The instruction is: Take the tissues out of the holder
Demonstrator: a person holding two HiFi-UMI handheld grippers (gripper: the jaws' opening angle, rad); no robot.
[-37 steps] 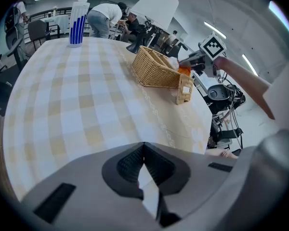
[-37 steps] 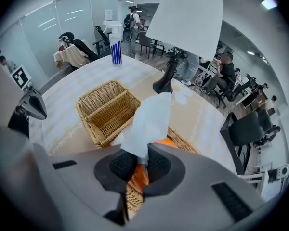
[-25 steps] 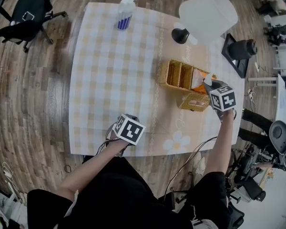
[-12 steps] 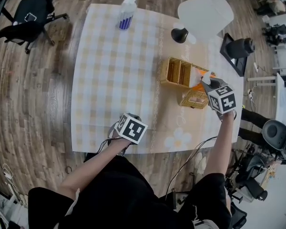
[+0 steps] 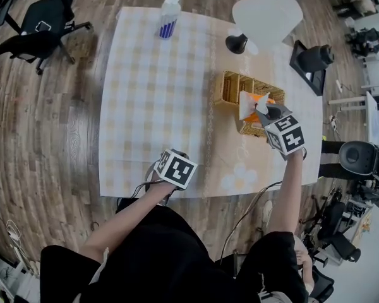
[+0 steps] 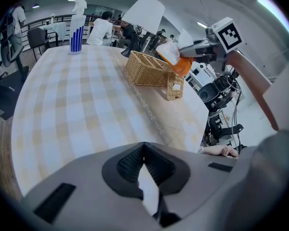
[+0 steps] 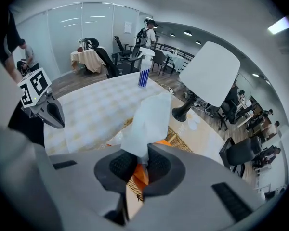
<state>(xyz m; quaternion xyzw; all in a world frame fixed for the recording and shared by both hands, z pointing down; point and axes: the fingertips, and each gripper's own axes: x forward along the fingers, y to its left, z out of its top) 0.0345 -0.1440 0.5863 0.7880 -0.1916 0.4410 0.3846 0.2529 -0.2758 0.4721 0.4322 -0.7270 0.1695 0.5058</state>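
The wicker holder point(image 5: 230, 88) stands right of the table's middle, with an orange tissue pack point(image 5: 269, 99) in it. My right gripper point(image 5: 261, 110) hangs above the holder, shut on a white tissue point(image 5: 246, 105) that rises from the pack. In the right gripper view the tissue point(image 7: 150, 119) stands up between the pads of the right gripper point(image 7: 140, 162), orange pack point(image 7: 138, 175) below. The left gripper view shows the holder point(image 6: 145, 69), the tissue point(image 6: 169, 53) and the right gripper point(image 6: 184, 46). My left gripper point(image 5: 161, 169) hovers over the table's near edge, shut and empty, as the left gripper point(image 6: 143, 150) shows.
A blue-and-white spray bottle point(image 5: 168, 15) stands at the table's far edge. A white lamp shade point(image 5: 266, 12) on a black base point(image 5: 236, 43) stands behind the holder. Office chairs point(image 5: 41, 17) stand on the wood floor to the left, more furniture point(image 5: 311, 60) to the right.
My right gripper has moved left over the holder and risen, drawing the white tissue up with it. The left gripper has stayed almost in place.
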